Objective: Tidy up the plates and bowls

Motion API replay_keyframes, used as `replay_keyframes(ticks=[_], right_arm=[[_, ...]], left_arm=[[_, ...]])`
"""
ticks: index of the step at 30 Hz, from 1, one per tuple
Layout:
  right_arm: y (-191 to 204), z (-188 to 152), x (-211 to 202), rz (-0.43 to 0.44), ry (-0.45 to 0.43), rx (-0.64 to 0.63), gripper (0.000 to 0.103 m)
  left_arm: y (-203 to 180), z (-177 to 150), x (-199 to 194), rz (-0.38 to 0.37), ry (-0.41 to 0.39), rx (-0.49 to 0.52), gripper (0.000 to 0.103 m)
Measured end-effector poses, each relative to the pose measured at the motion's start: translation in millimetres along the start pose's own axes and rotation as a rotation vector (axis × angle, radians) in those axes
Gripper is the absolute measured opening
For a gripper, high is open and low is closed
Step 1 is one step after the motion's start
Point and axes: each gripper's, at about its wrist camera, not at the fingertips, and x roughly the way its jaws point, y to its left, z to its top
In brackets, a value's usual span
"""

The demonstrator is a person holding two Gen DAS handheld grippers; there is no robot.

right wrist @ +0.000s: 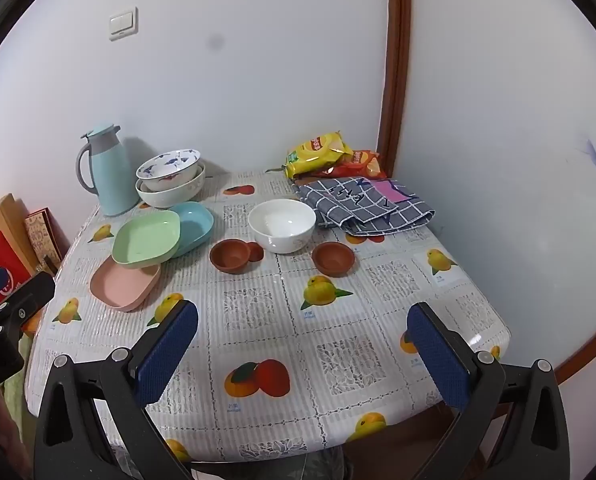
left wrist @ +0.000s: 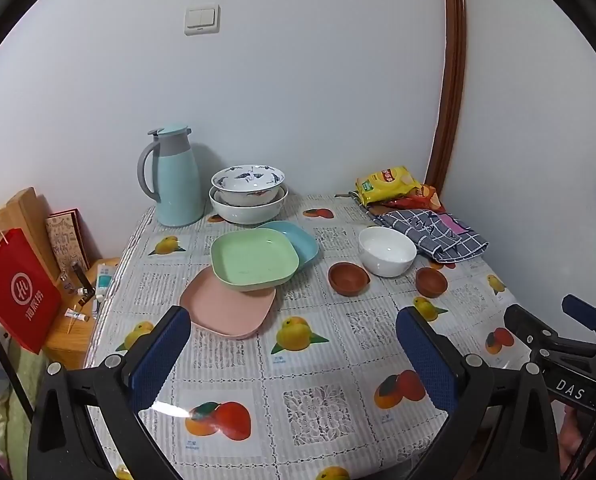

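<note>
A green plate (left wrist: 255, 259) (right wrist: 147, 239) rests tilted on a pink plate (left wrist: 228, 307) (right wrist: 124, 284) and overlaps a blue plate (left wrist: 298, 240) (right wrist: 196, 222). A patterned bowl (left wrist: 248, 185) (right wrist: 169, 169) sits nested in a larger white bowl (left wrist: 250, 209) (right wrist: 170, 194) at the back. A plain white bowl (left wrist: 387, 250) (right wrist: 282, 225) stands mid-table with small brown bowls (left wrist: 349, 278) (right wrist: 233, 255) (right wrist: 333, 258) (left wrist: 431, 281) beside it. My left gripper (left wrist: 294, 354) and right gripper (right wrist: 303, 356) are open, empty, above the table's near part.
A light blue thermos jug (left wrist: 177, 176) (right wrist: 106, 170) stands at the back left. Snack bags (left wrist: 390, 185) (right wrist: 322, 152) and a checked cloth (left wrist: 434, 232) (right wrist: 368, 204) lie at the back right. A red bag (left wrist: 16, 292) and wooden side table (left wrist: 74, 328) are left of the table.
</note>
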Motion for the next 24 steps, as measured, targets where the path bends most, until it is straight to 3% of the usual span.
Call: replay_keyframes(ticks=[24], right_arm=[[0.4, -2.6, -1.4, 0.006, -0.001, -0.008, 0.103]], left_arm=[[4.2, 0.7, -1.2, 0.007, -0.002, 0.003, 0.103]])
